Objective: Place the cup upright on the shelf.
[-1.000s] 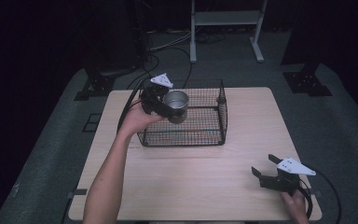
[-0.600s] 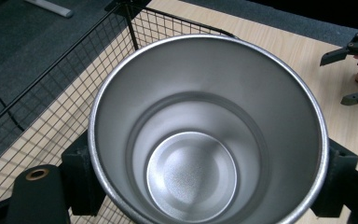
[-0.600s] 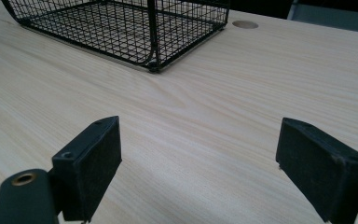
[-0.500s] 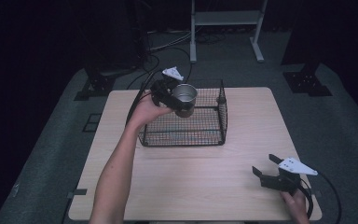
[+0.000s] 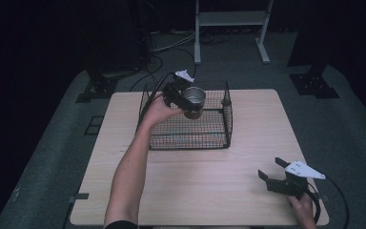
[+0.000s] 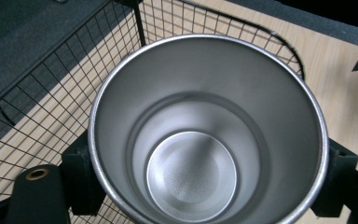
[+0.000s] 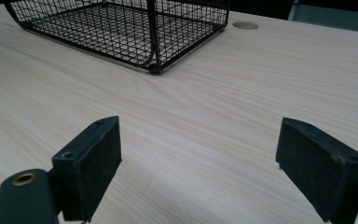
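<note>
I have the left gripper (image 5: 185,98) with its jaws clamped on the steel cup (image 5: 193,101), mouth up above the wire basket (image 5: 228,117) for lowering inside, while my right gripper (image 5: 272,171) rests wide open and empty on the desk (image 5: 209,186).

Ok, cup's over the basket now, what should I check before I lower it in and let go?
1. Left gripper clamped on steel cup: ok.
2. Cup above wire basket, inside its rim: ok.
3. Cup empty: ok.
4. Basket floor free where the cup will land: ok.
5. Cup upright: cannot tell, it looks tilted.
6. Right gripper open, resting on the table apart from the basket: ok.
</note>
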The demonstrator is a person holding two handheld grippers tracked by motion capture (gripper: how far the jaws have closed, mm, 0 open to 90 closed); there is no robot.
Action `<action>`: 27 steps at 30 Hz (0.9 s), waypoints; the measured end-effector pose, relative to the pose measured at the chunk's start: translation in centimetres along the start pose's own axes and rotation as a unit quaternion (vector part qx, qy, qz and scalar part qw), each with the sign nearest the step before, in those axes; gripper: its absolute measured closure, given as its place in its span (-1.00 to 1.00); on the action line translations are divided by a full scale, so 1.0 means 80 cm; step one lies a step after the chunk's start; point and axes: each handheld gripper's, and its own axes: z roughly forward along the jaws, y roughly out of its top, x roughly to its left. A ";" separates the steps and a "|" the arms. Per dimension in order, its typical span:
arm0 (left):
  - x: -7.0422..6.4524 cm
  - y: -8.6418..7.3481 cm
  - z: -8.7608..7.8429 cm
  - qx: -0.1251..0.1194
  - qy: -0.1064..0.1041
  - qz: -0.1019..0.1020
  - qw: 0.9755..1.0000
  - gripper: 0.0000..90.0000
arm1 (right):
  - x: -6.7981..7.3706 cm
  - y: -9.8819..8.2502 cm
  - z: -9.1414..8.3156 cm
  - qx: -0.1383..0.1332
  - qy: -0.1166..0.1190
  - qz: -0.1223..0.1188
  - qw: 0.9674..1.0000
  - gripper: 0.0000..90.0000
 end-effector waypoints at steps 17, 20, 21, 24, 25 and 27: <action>0.015 -0.025 0.043 0.019 -0.002 -0.019 1.000 -0.61 | 0.000 0.000 0.000 0.000 0.002 0.001 1.000 -0.70; 0.017 -0.030 0.047 0.020 -0.001 -0.023 1.000 -0.61 | 0.000 0.000 0.000 0.000 0.002 0.000 1.000 -0.70; 0.019 -0.034 0.050 0.024 -0.005 -0.027 0.999 -0.61 | 0.000 0.000 0.000 0.000 0.001 0.001 1.000 -0.70; 0.019 -0.038 0.054 0.029 -0.005 -0.028 0.999 -0.61 | 0.000 0.000 0.000 0.000 0.001 0.000 1.000 -0.70; 0.020 -0.040 0.057 0.034 -0.005 -0.029 0.999 -0.61 | 0.000 0.000 0.000 -0.001 0.001 -0.001 1.000 -0.70; 0.020 -0.042 0.060 0.033 -0.008 -0.033 0.999 -0.61 | 0.000 0.000 0.000 -0.001 0.002 -0.001 1.000 -0.70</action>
